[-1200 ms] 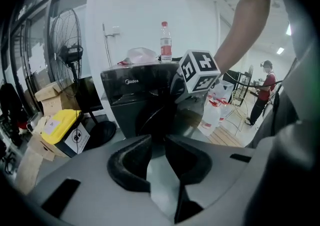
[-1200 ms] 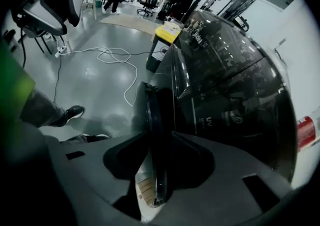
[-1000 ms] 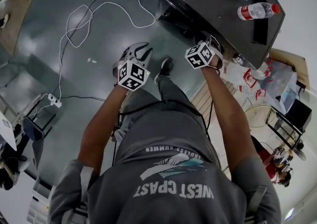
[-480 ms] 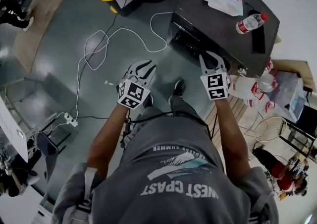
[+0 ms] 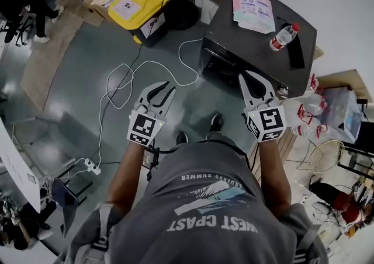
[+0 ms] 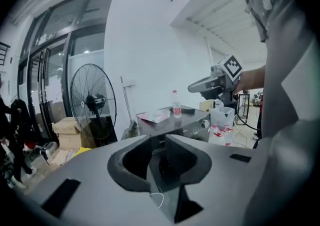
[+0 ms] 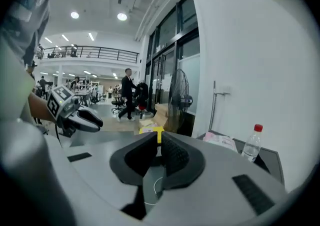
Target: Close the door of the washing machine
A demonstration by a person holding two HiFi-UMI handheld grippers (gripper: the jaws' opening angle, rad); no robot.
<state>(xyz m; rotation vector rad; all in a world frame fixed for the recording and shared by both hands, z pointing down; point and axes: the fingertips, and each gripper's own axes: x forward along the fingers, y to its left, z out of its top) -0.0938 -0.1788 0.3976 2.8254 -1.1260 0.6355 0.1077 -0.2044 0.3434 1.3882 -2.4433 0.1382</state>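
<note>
The washing machine (image 5: 234,42) is a dark, boxy appliance with a flat matt top; it stands on the floor (image 5: 64,87) against the white wall, just ahead of the person's feet; its front face lies in shadow, and I cannot tell how the door sits. On its top lie a flat pink packet (image 5: 252,9), a clear plastic water bottle (image 5: 283,36) with a red cap, on its side, and a slim black oblong (image 5: 295,50).

The right gripper (image 5: 252,82) hangs in front of the machine's front edge, clear of it; its fingers have just been closing and stand almost together, a thin slit left between the ribbed black pads, nothing in it. The left gripper (image 5: 162,91) hangs over the floor well to the left of the machine; its fingers stand a little apart, holding nothing; both are smooth white shells, each with a cube of square markers.

The floor is glossy grey-green; a thin white cable (image 5: 125,79) loops across it to a power strip (image 5: 92,166); further off sits a yellow-lidded box (image 5: 135,6); beside the machine stands a round wire-caged fan (image 6: 92,102).
</note>
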